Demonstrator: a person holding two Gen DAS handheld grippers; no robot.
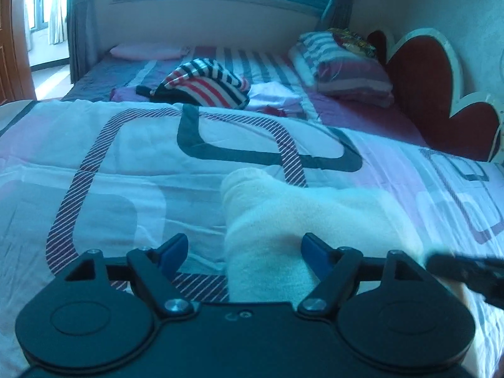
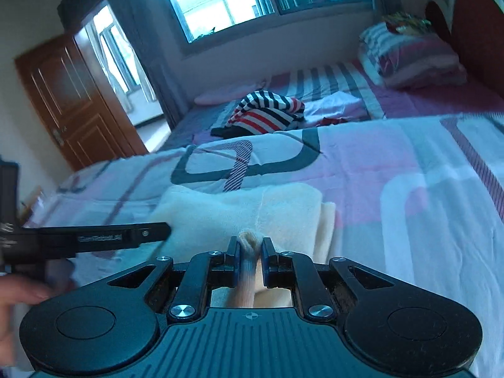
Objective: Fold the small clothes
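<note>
From my left cam: left gripper (image 1: 242, 253) spread wide over the cream garment (image 1: 302, 217) lying on the patterned quilt (image 1: 126, 163), pads not touching it. Striped clothes pile (image 1: 204, 83) sits further back, pillow (image 1: 343, 66) by the headboard (image 1: 441, 94).

Left tongs (image 1: 242, 253): black linkage arms with silver screws, blue pads, round black discs at the lower corners. Right tongs (image 2: 250, 260): same black build, ribbed dark housing bearing a small crosshair mark. A bare hand (image 2: 15, 296) shows at lower left.
</note>
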